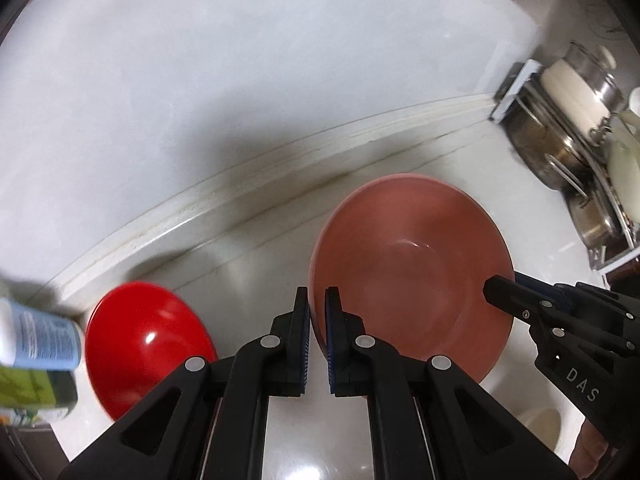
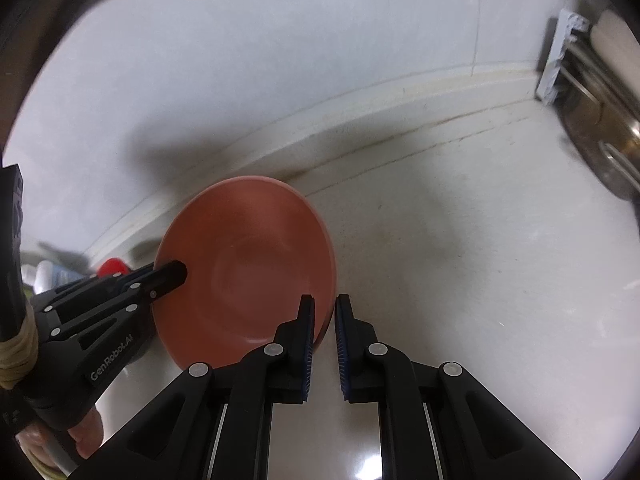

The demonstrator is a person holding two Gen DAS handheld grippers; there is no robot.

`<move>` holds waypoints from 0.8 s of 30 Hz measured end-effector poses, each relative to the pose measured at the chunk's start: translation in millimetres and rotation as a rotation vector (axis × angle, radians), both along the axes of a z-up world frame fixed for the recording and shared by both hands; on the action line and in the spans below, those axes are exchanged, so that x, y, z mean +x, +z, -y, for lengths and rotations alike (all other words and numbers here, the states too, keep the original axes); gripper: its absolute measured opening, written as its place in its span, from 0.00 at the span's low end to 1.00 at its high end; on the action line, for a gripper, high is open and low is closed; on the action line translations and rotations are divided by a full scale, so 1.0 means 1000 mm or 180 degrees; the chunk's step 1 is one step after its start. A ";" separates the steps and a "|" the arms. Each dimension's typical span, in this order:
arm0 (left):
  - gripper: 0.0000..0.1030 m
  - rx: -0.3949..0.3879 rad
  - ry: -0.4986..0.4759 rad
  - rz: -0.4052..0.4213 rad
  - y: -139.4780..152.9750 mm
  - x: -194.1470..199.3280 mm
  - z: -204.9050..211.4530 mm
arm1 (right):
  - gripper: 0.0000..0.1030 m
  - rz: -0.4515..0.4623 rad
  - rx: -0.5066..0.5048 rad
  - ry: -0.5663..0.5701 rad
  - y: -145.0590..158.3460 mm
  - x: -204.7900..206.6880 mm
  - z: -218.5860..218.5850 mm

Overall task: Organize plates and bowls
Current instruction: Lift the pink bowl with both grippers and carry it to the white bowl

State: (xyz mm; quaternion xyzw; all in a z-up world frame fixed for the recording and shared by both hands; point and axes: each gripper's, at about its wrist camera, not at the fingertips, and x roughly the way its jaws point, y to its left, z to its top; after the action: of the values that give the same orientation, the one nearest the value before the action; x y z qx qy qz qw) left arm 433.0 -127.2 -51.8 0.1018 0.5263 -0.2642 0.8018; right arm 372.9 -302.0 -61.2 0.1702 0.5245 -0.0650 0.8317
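Note:
A salmon-pink shallow bowl is held between both grippers above the pale counter. My left gripper is shut on the bowl's left rim, which runs between its blue pads. On the opposite rim my right gripper is also shut. A glossy red bowl rests on the counter to the left, near the backsplash ledge, touched by neither gripper.
A dish rack with steel pots and lids stands at the right by the wall. Bottles and packets crowd the left edge. The white wall and its raised ledge run close behind the bowls.

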 end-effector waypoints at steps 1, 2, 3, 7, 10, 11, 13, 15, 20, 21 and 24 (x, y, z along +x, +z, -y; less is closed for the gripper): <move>0.09 -0.0015 0.0000 0.0008 0.004 -0.006 -0.001 | 0.12 0.0029 -0.0029 0.0007 0.007 -0.007 -0.001; 0.09 -0.0028 0.0000 -0.0002 0.008 -0.013 -0.002 | 0.12 0.0047 -0.0050 0.0012 0.011 -0.012 -0.002; 0.09 -0.0029 0.0002 -0.0024 0.010 -0.019 -0.002 | 0.12 0.0072 -0.0086 0.0033 0.017 -0.019 -0.004; 0.09 -0.0082 -0.0065 -0.0010 0.022 -0.042 0.001 | 0.12 0.0139 -0.0187 0.0077 0.028 -0.037 -0.007; 0.09 -0.0136 -0.0104 0.0038 0.034 -0.062 -0.001 | 0.12 0.0208 -0.0270 0.0090 0.039 -0.057 -0.008; 0.09 -0.0147 -0.0108 0.0061 0.038 -0.068 -0.002 | 0.12 0.0227 -0.0290 0.0093 0.042 -0.064 -0.008; 0.09 -0.0184 -0.0131 0.0099 0.044 -0.083 -0.002 | 0.12 0.0246 -0.0336 0.0105 0.048 -0.077 -0.008; 0.09 -0.0207 -0.0141 0.0117 0.048 -0.094 -0.004 | 0.12 0.0278 -0.0337 0.0103 0.052 -0.089 -0.007; 0.09 -0.0257 -0.0193 0.0182 0.054 -0.125 -0.004 | 0.12 0.0355 -0.0366 0.0084 0.061 -0.118 -0.005; 0.09 -0.0263 -0.0209 0.0190 0.055 -0.131 -0.004 | 0.12 0.0371 -0.0370 0.0081 0.063 -0.123 -0.005; 0.10 -0.0281 -0.0264 0.0203 0.057 -0.147 -0.002 | 0.12 0.0392 -0.0383 0.0074 0.064 -0.142 -0.005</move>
State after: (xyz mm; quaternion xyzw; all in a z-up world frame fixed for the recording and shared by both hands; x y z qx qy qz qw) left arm 286.2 -125.5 5.0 0.0964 0.4836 -0.3167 0.8103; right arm 231.0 -297.1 3.2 0.1175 0.4695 -0.0761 0.8718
